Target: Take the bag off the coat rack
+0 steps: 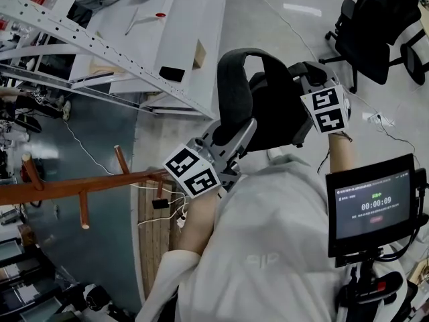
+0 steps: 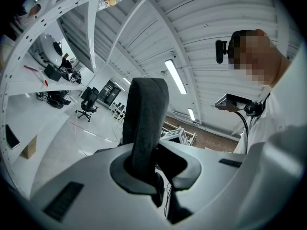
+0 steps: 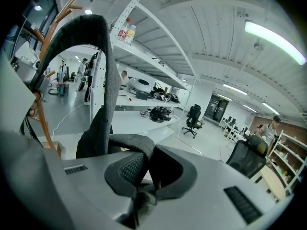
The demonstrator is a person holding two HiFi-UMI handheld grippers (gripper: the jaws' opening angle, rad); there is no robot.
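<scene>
A dark grey felt bag with a broad looped strap hangs between my two grippers, to the right of the wooden coat rack and apart from its pegs. My left gripper is shut on the strap, which rises upright out of its jaws. My right gripper is shut on a folded part of the strap at the bag's far side. The strap arches up to the left there, with the rack behind it.
White perforated shelving and a long white table stand beyond the rack. A black office chair is at the top right. A monitor is mounted at my right. Cables lie on the wooden base by the rack.
</scene>
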